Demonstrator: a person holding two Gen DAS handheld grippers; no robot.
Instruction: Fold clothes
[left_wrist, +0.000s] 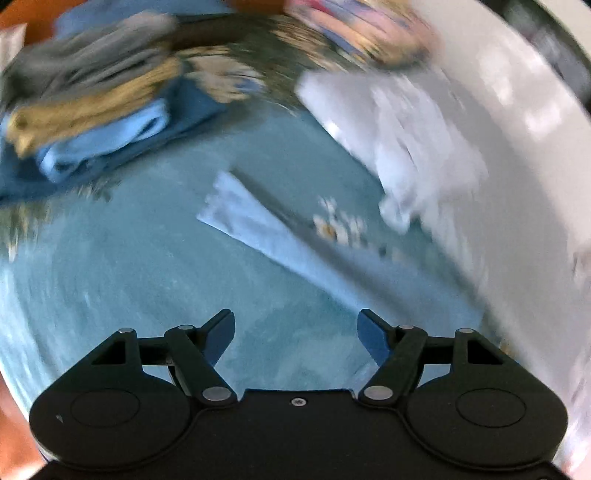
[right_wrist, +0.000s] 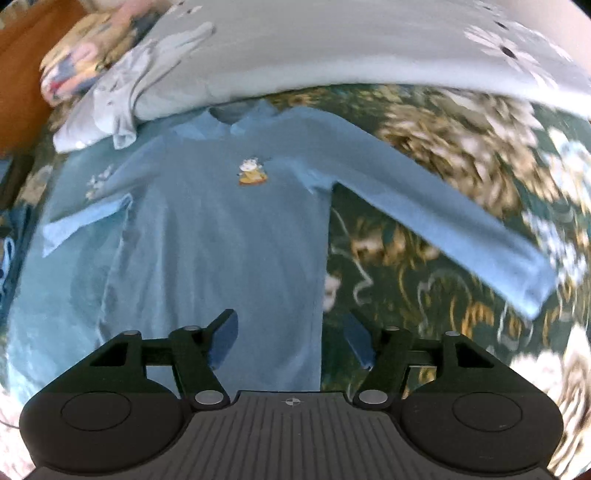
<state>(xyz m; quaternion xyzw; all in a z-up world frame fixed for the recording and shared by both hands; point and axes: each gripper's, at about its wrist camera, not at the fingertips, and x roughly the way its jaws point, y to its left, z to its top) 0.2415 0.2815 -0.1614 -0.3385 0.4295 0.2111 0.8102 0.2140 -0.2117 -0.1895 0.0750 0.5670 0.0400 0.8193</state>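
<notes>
Your shirt, light blue with long sleeves, lies flat across the middle of the right wrist frame, collar toward the top, a small cartoon badge on its chest. One sleeve runs out to the right edge over the dark floral cover; the other sleeve is folded in at the left, its cuff showing mid-frame in the blurred left wrist view. Your right gripper hangs over the shirt's lower right edge, fingers apart and holding nothing. Your left gripper is over the shirt's body, also spread wide and empty. A pale grey garment overlaps the shirt's shoulder at upper left of the right view. In the left view a pile of clothes sits at upper left, blurred.
</notes>
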